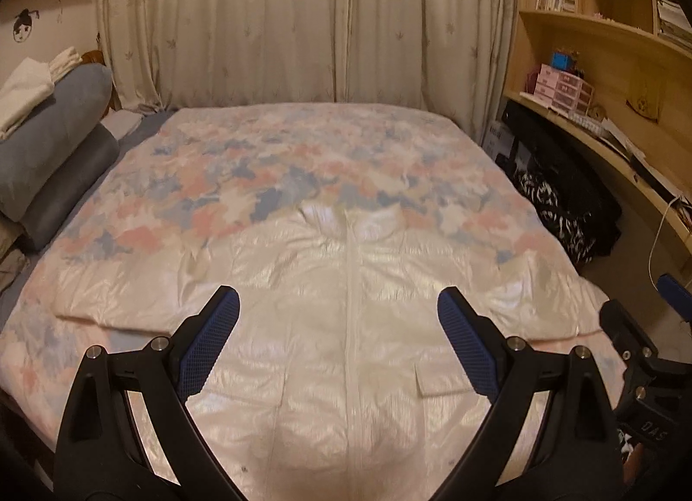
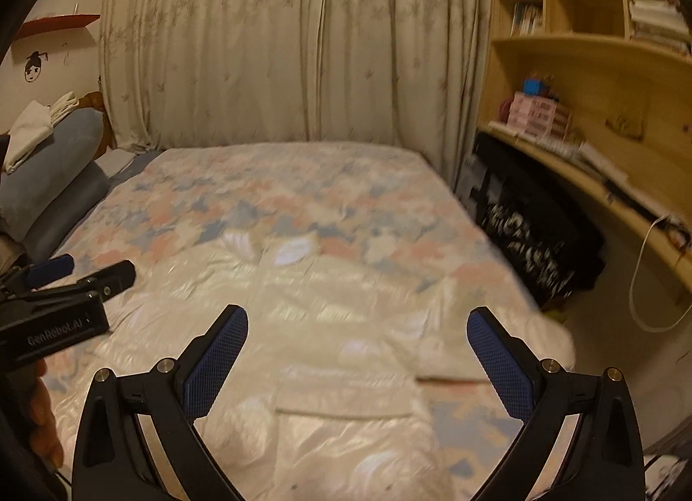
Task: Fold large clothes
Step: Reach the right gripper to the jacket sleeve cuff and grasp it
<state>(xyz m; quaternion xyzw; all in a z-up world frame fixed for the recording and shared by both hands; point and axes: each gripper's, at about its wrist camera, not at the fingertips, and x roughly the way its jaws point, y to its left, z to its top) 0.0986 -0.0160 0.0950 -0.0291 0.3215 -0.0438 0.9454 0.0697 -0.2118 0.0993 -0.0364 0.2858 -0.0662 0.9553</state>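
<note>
On bed [image 1: 129,198], cream shiny jacket [image 1: 346,285] lies flat, zipped, collar at 12 o'clock, right under L gripper [image 1: 338,319] and R gripper [image 2: 357,336], both wide open, empty.

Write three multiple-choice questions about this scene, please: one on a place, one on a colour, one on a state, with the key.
1. Where does the jacket lie?
A. on the bed
B. on the shelf
C. on the floor

2. What colour are the gripper pads?
A. red
B. blue
C. green

3. How is the left gripper?
A. shut on the jacket
B. shut on nothing
C. open

Key: 1 A, it is spread flat on the floral bedspread; 2 B, both pads are blue; 3 C, its fingers stand wide apart, holding nothing.
</note>
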